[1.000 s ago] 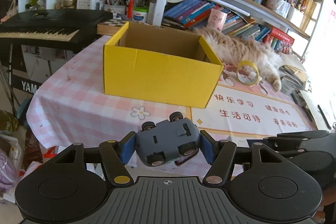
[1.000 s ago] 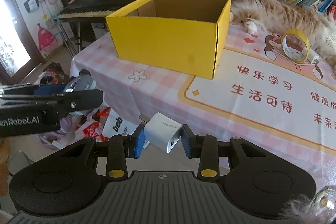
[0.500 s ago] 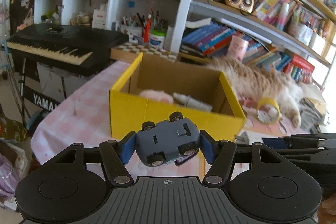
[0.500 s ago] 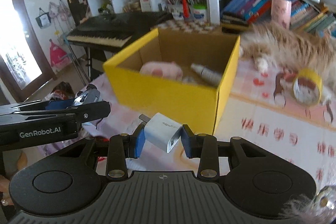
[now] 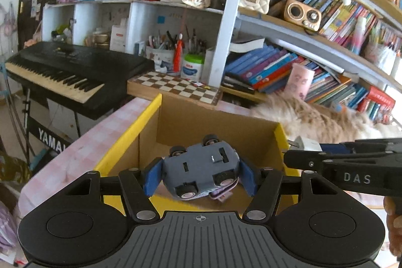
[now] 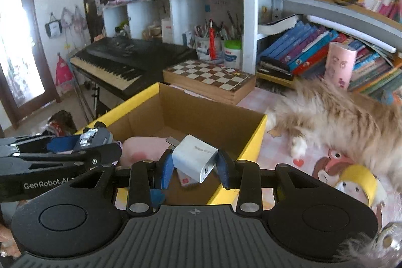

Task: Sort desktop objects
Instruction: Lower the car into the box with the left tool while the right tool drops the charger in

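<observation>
Both of my grippers are loaded and positioned over the open yellow box (image 6: 253,142), so I judge the sorting to be partway done. The box already contains a pink soft item (image 6: 143,150) and a small flat card-like item (image 6: 187,178) on its floor; I cannot identify either more closely. My left gripper (image 5: 201,173) is clamped on a grey toy car (image 5: 201,167), blue pads pressing on its two flanks. The car is held above the near part of the box interior, not touching the cardboard. It is inverted: chassis and all four wheels face up toward the camera. Its long axis runs obliquely, from lower left near me to upper right away from me, roughly across the line of the fingers; I cannot tell which end is the front. My right gripper (image 6: 193,165) is clamped on a white charger plug (image 6: 194,160), pads bearing on its two side faces. The plug hangs above the near right part of the box. Its metal prongs point up and to the left, away from me, and the port face points down toward me, so its long axis is tilted along that diagonal. Remaining steps, as I judge them: release both items into the box, then collect the yellow tape roll (image 6: 361,180), which lies on the tablecloth (image 6: 273,155) outside the box, next to the resting cat (image 6: 334,117).
</observation>
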